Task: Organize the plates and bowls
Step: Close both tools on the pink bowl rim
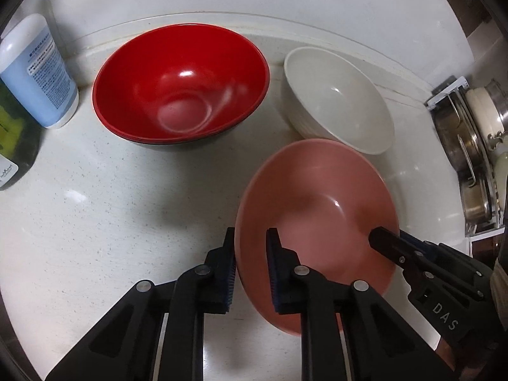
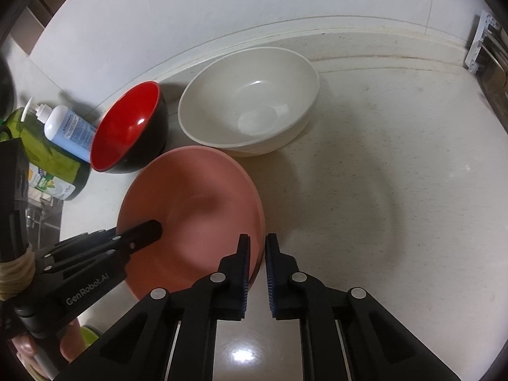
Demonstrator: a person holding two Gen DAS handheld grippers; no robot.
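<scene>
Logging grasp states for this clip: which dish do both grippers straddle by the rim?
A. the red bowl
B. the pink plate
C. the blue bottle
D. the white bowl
B: the left gripper and the right gripper each have one finger inside and one outside the pink plate rim.

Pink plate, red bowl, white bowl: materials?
Pink plate: smooth, semi-gloss, soft highlight; glazed ceramic or melamine, can't tell which. Red bowl: glossy red inside, black outside, lacquer-look, likely plastic or melamine. White bowl: off-white, satin sheen with small highlights; ceramic or melamine, open.
</scene>
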